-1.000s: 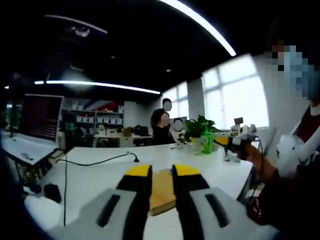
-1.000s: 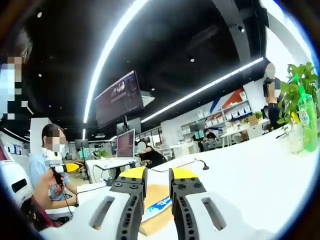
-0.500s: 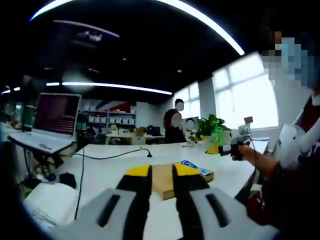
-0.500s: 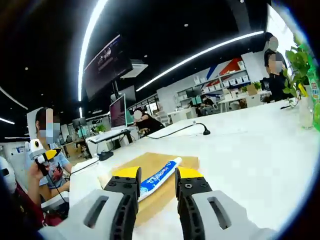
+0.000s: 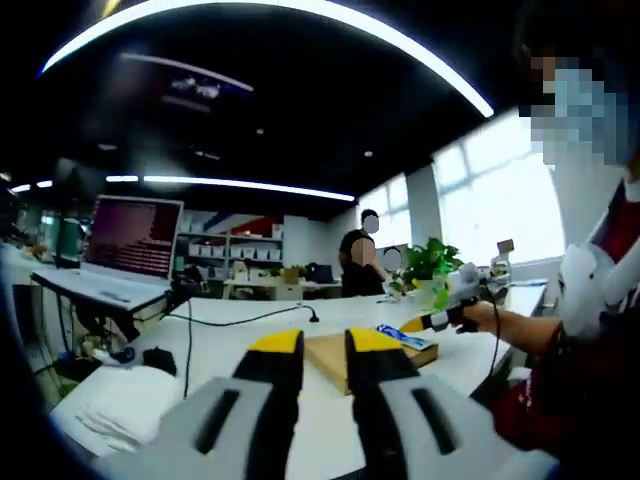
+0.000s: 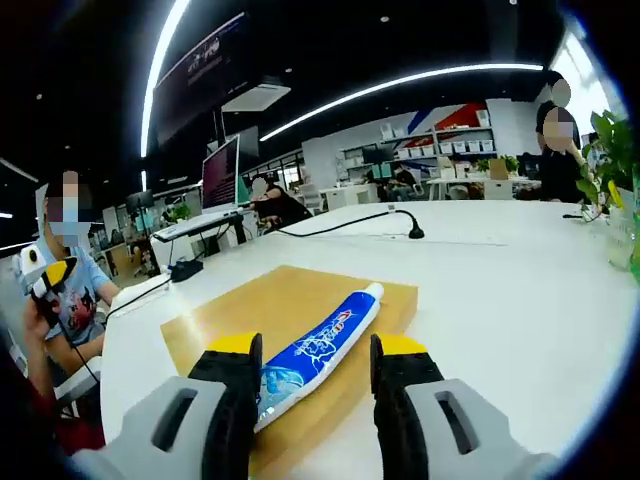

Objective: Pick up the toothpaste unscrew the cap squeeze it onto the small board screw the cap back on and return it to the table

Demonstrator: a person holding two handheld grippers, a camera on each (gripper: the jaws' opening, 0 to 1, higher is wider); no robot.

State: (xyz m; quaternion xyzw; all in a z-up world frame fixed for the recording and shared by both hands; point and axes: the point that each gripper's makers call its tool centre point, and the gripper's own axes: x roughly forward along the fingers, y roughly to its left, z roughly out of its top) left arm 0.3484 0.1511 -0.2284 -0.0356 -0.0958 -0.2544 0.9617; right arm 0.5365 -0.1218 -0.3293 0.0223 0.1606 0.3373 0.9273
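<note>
A blue and white toothpaste tube [image 6: 335,330] lies along a small wooden board [image 6: 250,305] on the white table [image 6: 500,300], its white cap [image 6: 373,291] pointing away. My right gripper [image 6: 317,350] is open just above the tube's near end, one jaw on each side, not touching it. In the left gripper view the same board [image 5: 325,352] and tube [image 5: 400,334] lie ahead, with the right gripper [image 5: 425,322] reaching in over them, held by a hand. My left gripper [image 5: 322,345] hangs short of the board, jaws nearly together with nothing in them.
A laptop [image 5: 125,240] stands at the table's left end, and a black cable [image 5: 250,318] runs across the top. A white cloth [image 5: 110,410] lies near the front left. A potted plant [image 5: 430,265] stands at the far right. People sit and stand behind.
My right gripper's jaws have spread wider and it has dropped closer over the tube's near end. The left gripper view has swung left, bringing the laptop in.
</note>
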